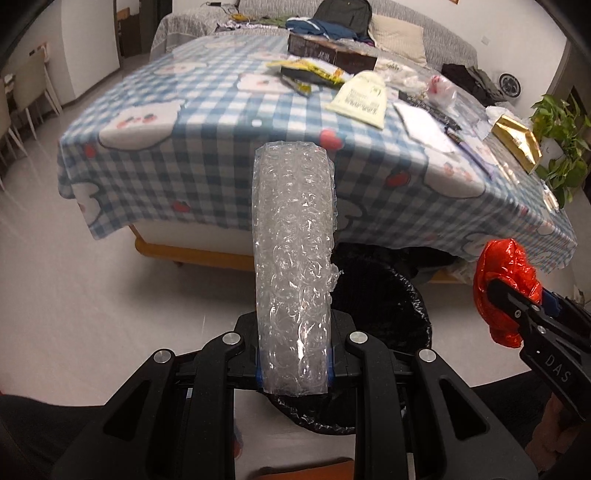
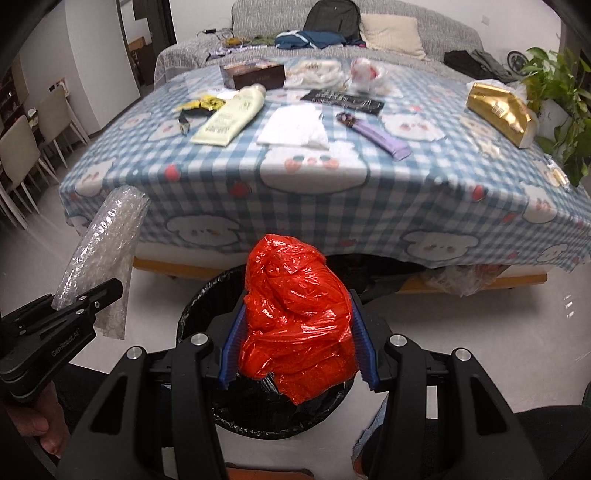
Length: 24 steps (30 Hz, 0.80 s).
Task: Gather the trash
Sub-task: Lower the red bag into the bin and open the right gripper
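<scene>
Pale glossy floor runs under a low counter [image 2: 314, 177] draped in a blue-and-white checked cloth with cartoon faces; behind it stands a grey sofa [image 2: 436, 22] carrying a dark backpack [image 2: 332, 16] and a cream cushion [image 2: 391, 31]. Below the counter's near edge sits a round trash bin [image 2: 207, 295] lined with a black bag; what lies inside is hidden by the things held above it (only black liner shows at the mouth). On the cloth rest a cream tube [image 2: 232, 116], a white tissue [image 2: 295, 127], a purple wrapper [image 2: 373, 134], a gold bag [image 2: 498, 110], a dark box [image 2: 255, 75] and a yellow-and-black wrapper [image 2: 199, 105]; a potted plant [image 2: 554, 92] stands at the right.

Angled steeply down, the right gripper [image 2: 295, 343] is over the bin's mouth; its blue-padded fingers [image 2: 231, 350] are clenched on a crumpled red plastic bag [image 2: 291, 317], which bulges out between them directly above the liner. Just beside it, the left gripper [image 1: 293, 363] also tilts downward; its fingers [image 1: 258, 369] are pinched nearly together on a roll of clear bubble wrap [image 1: 293, 258], which juts forward past them, over the bin's near rim. Part of a hand [image 2: 37, 424] shows on the left gripper's handle in the right wrist view.
</scene>
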{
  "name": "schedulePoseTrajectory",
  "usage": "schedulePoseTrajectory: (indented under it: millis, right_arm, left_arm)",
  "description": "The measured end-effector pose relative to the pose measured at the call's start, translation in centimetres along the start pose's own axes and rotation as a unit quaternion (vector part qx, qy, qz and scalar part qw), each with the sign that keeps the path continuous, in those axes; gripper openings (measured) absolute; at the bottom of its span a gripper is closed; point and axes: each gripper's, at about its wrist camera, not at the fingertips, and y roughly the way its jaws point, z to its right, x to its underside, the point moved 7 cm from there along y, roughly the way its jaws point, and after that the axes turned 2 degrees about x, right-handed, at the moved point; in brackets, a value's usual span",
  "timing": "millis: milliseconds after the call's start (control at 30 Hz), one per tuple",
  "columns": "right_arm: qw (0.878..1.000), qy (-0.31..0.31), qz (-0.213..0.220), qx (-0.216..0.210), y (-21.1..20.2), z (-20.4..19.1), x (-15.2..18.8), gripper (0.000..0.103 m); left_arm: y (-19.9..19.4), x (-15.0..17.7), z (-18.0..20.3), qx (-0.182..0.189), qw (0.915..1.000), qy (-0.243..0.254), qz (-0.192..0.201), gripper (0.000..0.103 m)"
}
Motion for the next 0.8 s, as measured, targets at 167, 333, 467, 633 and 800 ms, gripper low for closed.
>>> schedulePoseTrajectory:
  millis: [167,333,467,633,800]
  right_arm:
    - [1.0,-0.002,-0.025,-0.012,3.4,-1.0,0.5,0.048]
    - [0.999,-0.006,-0.048,-0.018,6.6,-1.6,1.2,0.048]
    - [0.998,-0.007,-0.067,-0.021,9.0,-1.8,2.2,0.048]
    - [0.996,-0.005,-0.082,-0.018,11.5,-1.5,3.3,0.048]
    - [0.996,0.001,-0.093,-0.015,13.3,-1.8,4.2,0.049]
  left_arm:
    - [2.8,0.4,-0.2,-0.001,0.9999,0.0,-0.017,0.021]
    - [5.7,1.3,-0.9,-0.009,0.9994,-0.002,-0.033,0.021]
    - [7.7,2.1,-1.8,-0.01,0.9991,-0.008,-0.04,0.021]
    - [9.8,2.9,-3.5,-0.014,0.9982,-0.02,-0.055,0.021]
    - [11.3,3.5,-4.5,-0.019,0.9973,-0.032,-0.063,0.021]
